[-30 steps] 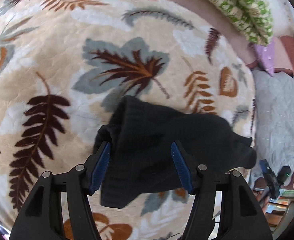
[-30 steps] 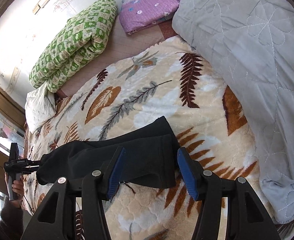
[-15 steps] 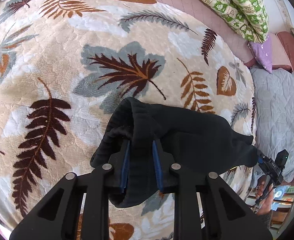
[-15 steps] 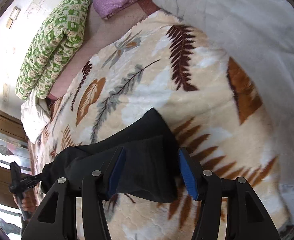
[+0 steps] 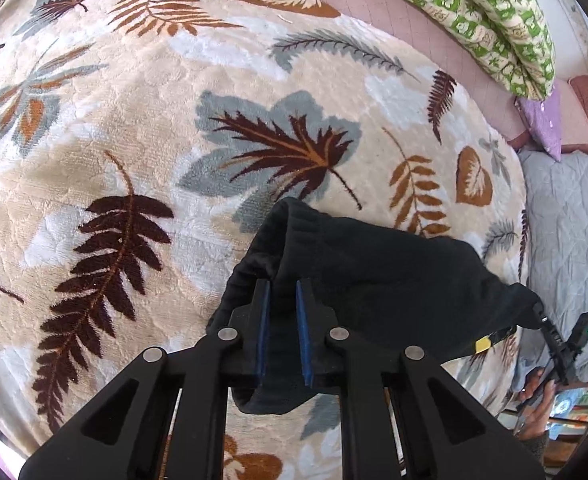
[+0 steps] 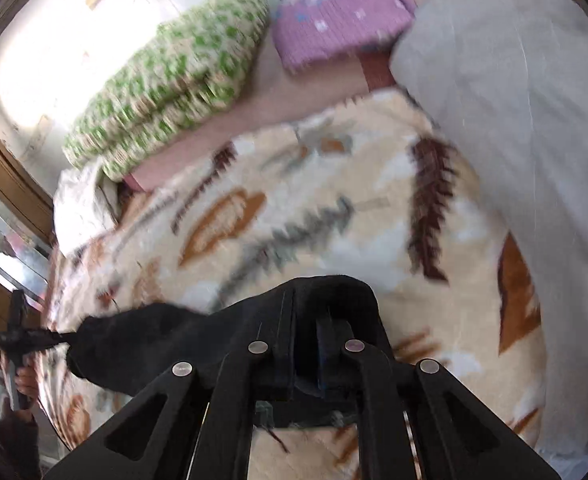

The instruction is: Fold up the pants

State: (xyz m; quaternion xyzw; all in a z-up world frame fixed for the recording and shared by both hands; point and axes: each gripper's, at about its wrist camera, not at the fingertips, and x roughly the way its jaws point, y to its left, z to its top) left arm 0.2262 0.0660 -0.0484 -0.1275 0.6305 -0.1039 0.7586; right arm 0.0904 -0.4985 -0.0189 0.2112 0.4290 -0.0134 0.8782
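My left fingers are closing, pinching the black pants at one end; my right fingers are clamping the other end. The pants are hanging stretched between them over the leaf-patterned blanket on the bed.

Left wrist view: sharp, bright daylight, strong fisheye bending at edges. Right wrist view: motion-blurred throughout, wall overexposed upper left.
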